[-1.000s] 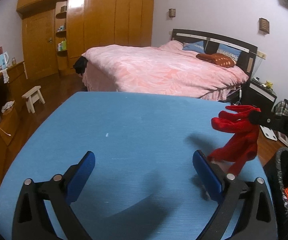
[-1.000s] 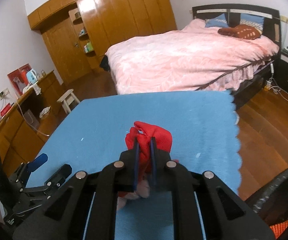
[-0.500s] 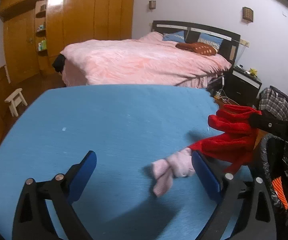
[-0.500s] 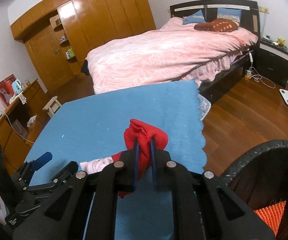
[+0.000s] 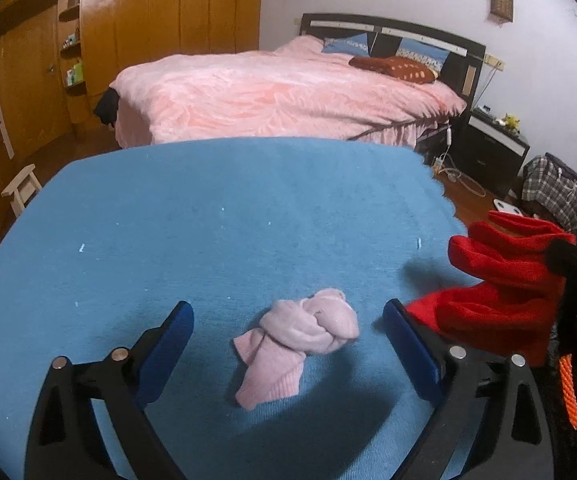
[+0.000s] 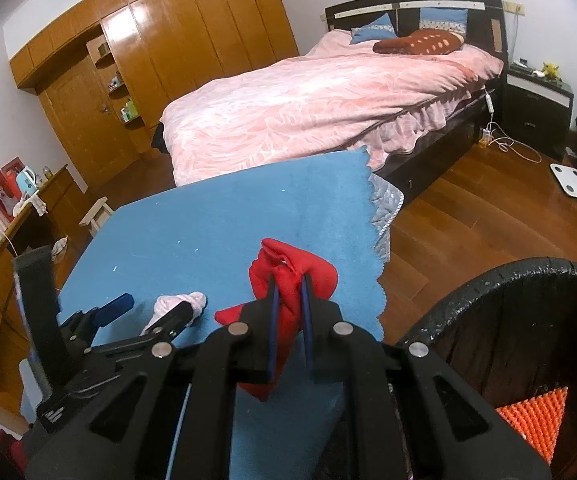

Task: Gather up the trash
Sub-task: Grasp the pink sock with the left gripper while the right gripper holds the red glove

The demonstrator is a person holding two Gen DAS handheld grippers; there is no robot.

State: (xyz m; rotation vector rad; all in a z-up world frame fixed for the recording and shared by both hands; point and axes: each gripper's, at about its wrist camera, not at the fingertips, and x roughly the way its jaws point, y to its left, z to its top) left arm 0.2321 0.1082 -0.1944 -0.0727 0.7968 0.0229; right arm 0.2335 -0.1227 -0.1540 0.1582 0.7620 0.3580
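R-wrist view only: black bin (image 6: 528, 320) w/ orange item inside, just right of desk (image 6: 208, 240) edge. Right tool (image 6: 288, 300) clamped on red cloth (image 6: 292, 276), near bin. L-wrist view: left tool (image 5: 288, 320) jaws apart, pink sock (image 5: 300, 332) on desk between them, untouched.

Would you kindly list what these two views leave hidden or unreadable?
- Black bin: right wrist view, lower part cut off by the frame edge; only an orange mesh item shows inside.
- Pink sock bundle: right wrist view, partly behind the left gripper.
- Red cloth: lower part hidden by the right gripper.
- Wardrobe shelf items: too small.
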